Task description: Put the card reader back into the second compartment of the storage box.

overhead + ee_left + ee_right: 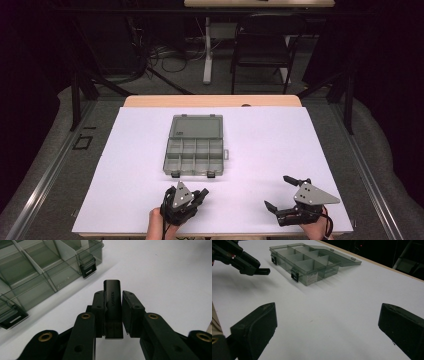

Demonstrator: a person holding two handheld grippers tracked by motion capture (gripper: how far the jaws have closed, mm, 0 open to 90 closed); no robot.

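Note:
A smoky grey clear compartment box (194,150) lies mid-table with its lid (196,126) folded open at the far side; its compartments look empty. Just in front of the box, my left gripper (201,194) is shut on a small black adapter (113,302) marked UGREEN, which sticks out forward between the pads (132,303). The box's front latches (88,268) are close ahead of the adapter. My right gripper (278,192) rests at the front right, open wide, nothing between its pads (259,325). The right gripper view has the left gripper (244,260), the adapter's tip (263,271) and the box (312,262).
A white sheet (260,145) covers the table, with a wooden edge (212,100) showing at the back. Beyond the table stand a dark chair (262,45) and a white table leg (207,50).

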